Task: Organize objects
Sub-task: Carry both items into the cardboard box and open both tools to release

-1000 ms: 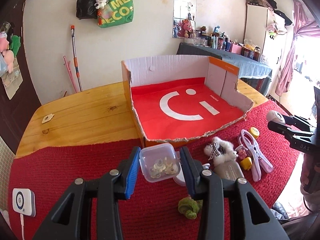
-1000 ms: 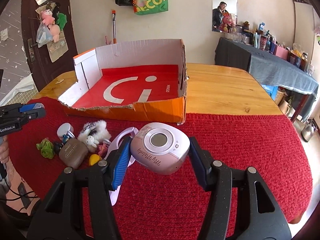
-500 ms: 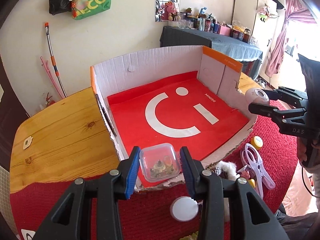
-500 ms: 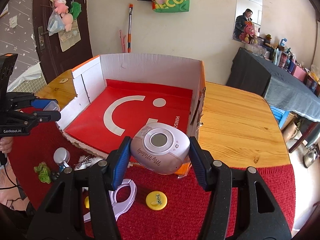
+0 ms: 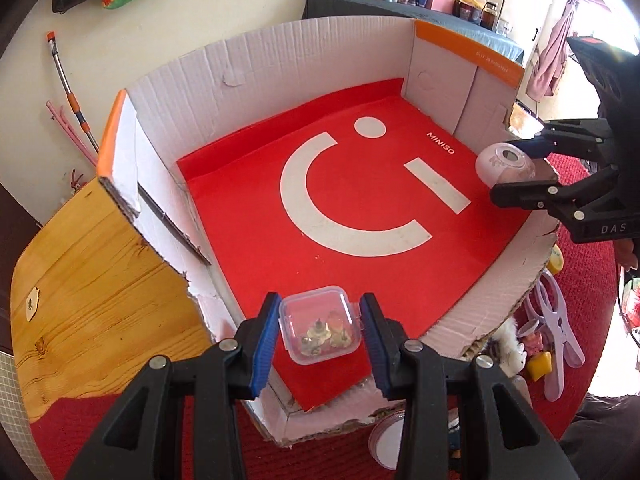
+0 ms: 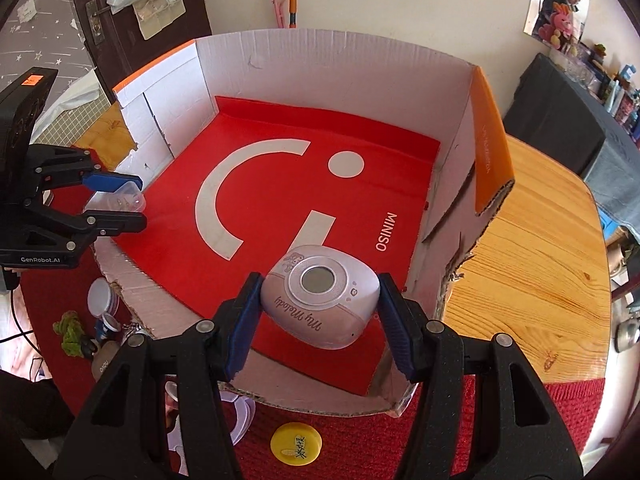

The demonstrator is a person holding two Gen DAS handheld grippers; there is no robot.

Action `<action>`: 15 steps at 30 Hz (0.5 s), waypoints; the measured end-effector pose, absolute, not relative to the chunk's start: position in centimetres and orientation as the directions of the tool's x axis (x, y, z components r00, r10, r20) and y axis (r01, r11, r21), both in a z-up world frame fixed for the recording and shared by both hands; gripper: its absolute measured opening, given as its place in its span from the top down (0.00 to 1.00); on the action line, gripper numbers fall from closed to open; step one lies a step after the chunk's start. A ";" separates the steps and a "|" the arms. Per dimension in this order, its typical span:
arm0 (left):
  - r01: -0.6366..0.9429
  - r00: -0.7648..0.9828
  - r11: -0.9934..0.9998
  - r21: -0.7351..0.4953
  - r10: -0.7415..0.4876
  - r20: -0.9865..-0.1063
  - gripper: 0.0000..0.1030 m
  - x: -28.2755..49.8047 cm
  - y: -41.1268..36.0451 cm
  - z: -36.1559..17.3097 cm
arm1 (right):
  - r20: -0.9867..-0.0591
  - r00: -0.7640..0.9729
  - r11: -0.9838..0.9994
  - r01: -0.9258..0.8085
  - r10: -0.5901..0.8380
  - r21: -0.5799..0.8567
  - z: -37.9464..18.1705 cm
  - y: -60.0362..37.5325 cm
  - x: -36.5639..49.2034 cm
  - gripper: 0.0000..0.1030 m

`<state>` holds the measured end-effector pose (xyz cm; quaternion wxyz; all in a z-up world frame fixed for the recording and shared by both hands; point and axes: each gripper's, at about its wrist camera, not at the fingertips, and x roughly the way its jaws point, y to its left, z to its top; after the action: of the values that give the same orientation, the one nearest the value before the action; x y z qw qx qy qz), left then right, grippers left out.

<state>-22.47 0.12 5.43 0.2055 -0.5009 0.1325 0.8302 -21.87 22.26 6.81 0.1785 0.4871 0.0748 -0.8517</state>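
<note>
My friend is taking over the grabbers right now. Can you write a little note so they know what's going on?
Left gripper: shut on the clear tub, held over the box's near left corner.
Right gripper: shut on the pink gadget, held over the near right corner.
Done: both things are lifted above the box; nothing lies in it yet.
Left: set both down inside and let go. Then fetch what is on the red mat: yellow cap, purple clip, green scrunchie, white lid, fluffy toy.
</note>
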 end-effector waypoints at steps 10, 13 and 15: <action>-0.540 -0.386 -0.838 0.074 0.168 -0.907 0.59 -22.8 1.5 4.6 | -0.908 -0.378 -0.893 0.450 -0.180 -0.010 5.3 20.9 -22.7 0.47; -0.540 -0.368 -0.839 0.057 0.175 -0.913 0.59 -23.1 1.3 4.6 | -0.915 -0.369 -0.883 0.467 -0.161 -0.033 5.0 20.6 -22.6 0.47; -0.546 -0.363 -0.836 0.055 0.176 -0.915 0.59 -23.2 1.4 4.6 | -0.918 -0.365 -0.879 0.475 -0.156 -0.039 4.9 20.5 -22.5 0.47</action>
<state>-23.24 1.36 4.58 0.2239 -0.5180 0.1782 0.8061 -22.46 20.50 4.92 0.1945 0.5289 0.1508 -0.8122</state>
